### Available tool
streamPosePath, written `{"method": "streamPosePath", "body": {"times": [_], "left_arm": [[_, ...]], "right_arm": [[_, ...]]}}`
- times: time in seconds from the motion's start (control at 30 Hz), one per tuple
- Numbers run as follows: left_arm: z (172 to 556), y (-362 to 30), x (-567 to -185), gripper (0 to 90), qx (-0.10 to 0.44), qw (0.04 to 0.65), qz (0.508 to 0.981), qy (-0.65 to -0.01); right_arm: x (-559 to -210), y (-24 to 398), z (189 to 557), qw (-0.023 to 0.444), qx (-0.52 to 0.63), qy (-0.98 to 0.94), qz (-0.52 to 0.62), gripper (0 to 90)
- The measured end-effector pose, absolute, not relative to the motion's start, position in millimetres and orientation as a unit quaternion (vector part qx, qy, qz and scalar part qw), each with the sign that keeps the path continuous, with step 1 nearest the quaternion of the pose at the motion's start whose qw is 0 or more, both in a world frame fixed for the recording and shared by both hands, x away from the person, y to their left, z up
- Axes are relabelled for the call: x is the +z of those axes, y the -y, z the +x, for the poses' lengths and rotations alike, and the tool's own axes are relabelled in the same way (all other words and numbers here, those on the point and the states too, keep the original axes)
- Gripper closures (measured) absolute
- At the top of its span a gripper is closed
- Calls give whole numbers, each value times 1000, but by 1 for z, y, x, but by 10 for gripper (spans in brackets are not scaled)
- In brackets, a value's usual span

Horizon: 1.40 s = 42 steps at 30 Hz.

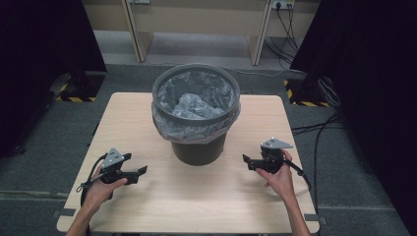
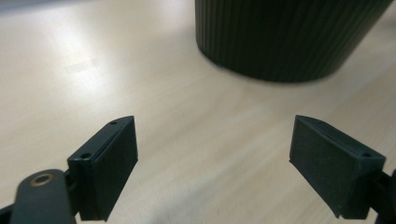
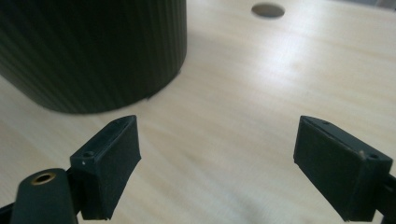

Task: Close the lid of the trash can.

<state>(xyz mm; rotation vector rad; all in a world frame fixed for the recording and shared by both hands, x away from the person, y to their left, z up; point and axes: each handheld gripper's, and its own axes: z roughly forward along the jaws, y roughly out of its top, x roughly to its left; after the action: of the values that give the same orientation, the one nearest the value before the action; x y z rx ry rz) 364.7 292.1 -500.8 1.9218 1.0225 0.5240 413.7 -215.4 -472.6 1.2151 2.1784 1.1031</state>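
You hold the left tongs [image 1: 140,172] and right tongs [image 1: 248,161] gaping and empty near the table's [image 1: 206,196] front corners, flanking the lined bin [image 1: 196,110] at mid-table, apparently poised to approach it

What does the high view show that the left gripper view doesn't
High view alone: the bin's rim with its clear liner folded over, both hands, the right tool, and the floor with cables. Left gripper view alone: a close look between the left tool and its wide-open jaws, plus the ribbing on the bin's wall. Both share the wooden table and the dark bin.
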Motion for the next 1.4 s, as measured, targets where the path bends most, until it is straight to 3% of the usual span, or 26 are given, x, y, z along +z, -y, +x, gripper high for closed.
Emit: {"method": "streamPosePath", "body": {"times": [0.23, 0.5, 1.07, 1.4], "left_arm": [[371, -290, -522, 148, 177, 376, 801, -431], [368, -291, -523, 139, 181, 364, 807, -428], [368, -291, -523, 133, 182, 363, 808, -428], [368, -291, -523, 133, 182, 362, 808, -428]], "right_arm": [[-494, 212, 404, 185, 358, -806, 434, 163], [-506, 208, 398, 162, 331, -812, 453, 174], [-515, 218, 367, 198, 334, -795, 465, 130], [-515, 218, 366, 197, 333, -797, 464, 119]]}}
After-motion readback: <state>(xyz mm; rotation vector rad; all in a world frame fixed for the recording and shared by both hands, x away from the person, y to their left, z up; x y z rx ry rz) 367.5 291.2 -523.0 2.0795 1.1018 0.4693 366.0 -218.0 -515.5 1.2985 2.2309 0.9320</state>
